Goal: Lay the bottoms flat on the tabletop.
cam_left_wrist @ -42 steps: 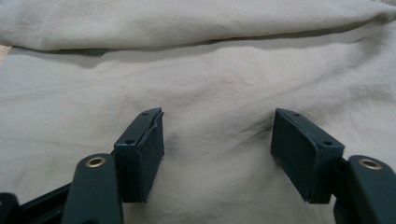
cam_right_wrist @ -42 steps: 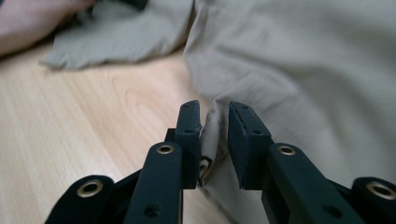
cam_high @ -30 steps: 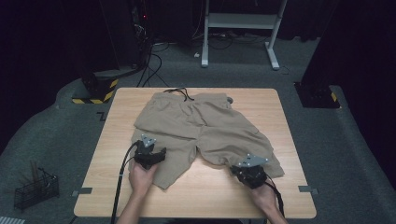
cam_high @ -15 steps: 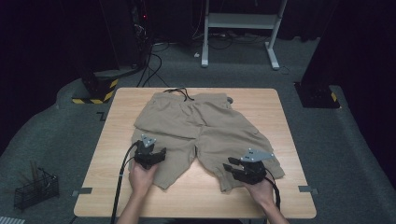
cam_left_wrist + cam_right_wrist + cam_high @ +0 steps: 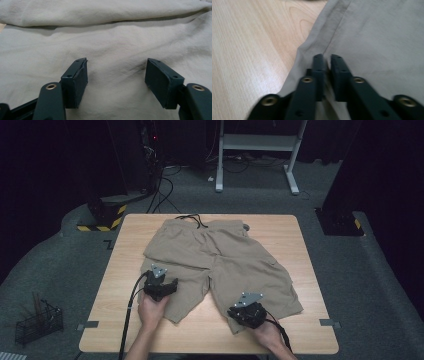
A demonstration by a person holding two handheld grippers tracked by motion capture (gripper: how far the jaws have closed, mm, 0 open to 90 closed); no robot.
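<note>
Lower right of the high view: the right gripper [image 5: 239, 310] has shifted inward along the hem of the beige cotton shorts [image 5: 225, 257] spread across the pale wooden table [image 5: 305, 270], its jaws just closing to pinch a fold. The left gripper [image 5: 116, 75] rests wide apart on the other leg, holding nothing.

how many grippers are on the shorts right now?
2. The left gripper rests on the shorts' left leg, jaws apart. The right gripper sits at the inner hem of the other leg, jaws nearly together around a fabric fold.
</note>
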